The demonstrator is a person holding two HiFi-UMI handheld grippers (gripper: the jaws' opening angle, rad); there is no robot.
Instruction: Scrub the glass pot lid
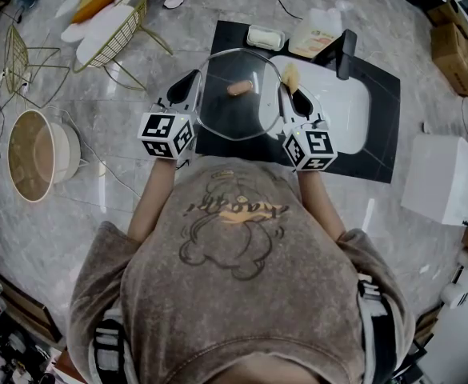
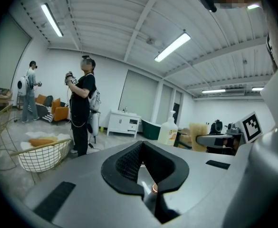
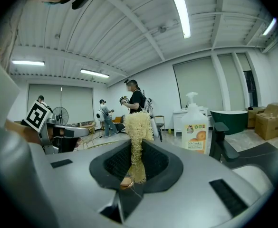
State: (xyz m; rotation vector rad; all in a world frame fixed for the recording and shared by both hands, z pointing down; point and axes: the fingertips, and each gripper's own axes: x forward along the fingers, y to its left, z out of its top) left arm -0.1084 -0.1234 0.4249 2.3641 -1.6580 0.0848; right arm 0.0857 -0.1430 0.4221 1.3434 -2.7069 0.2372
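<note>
Head view: left gripper clamping glass lid at left rim, right gripper squeezing scrubber by lid's right edge.

The person's torso is blocking the near edge of the black mat from above, and both hands are hiding under the marker cubes. Between the shut jaws of the left gripper, the glass pot lid is showing only as a faint sliver of rim. The scrubber is burying its lower end inside the clamped jaws of the right gripper. At the far right, cardboard boxes are running off the edge, and the label on the soap bottle is coming out too small to read.
</note>
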